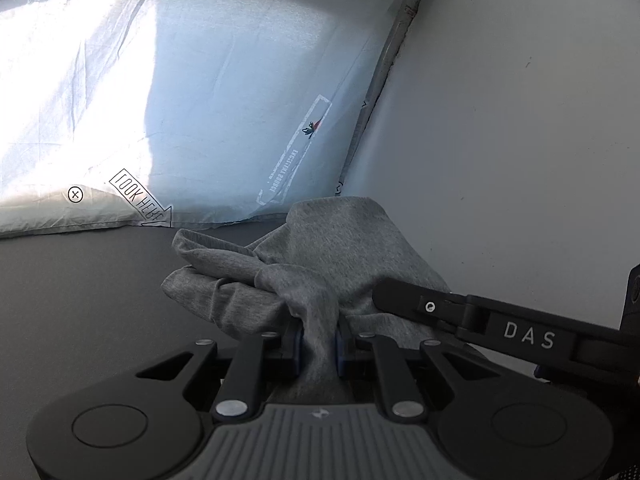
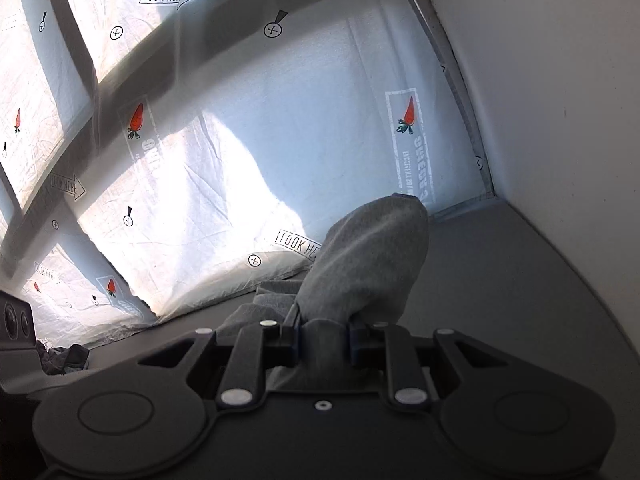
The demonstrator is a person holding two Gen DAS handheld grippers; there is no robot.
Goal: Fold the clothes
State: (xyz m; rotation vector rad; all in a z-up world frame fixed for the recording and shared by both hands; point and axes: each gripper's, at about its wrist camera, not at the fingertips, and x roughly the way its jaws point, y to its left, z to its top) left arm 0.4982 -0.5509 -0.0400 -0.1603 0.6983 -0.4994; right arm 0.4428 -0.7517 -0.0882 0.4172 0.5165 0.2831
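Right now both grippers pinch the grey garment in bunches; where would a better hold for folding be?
At a flat hem or corner rather than the bunch. The left gripper and right gripper each clamp gathered folds of the grey garment, so no straight line forms. A loose edge lies on the dark surface; I'd come in low from that left side.

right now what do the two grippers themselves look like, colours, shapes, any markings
Both are matte black linkage grippers with silver pivot pins, round discs at either side and blue finger pads. The left gripper has a ribbed grey centre plate with a small logo. The right gripper has a plain black plate; its finger reads "DAS" in white.
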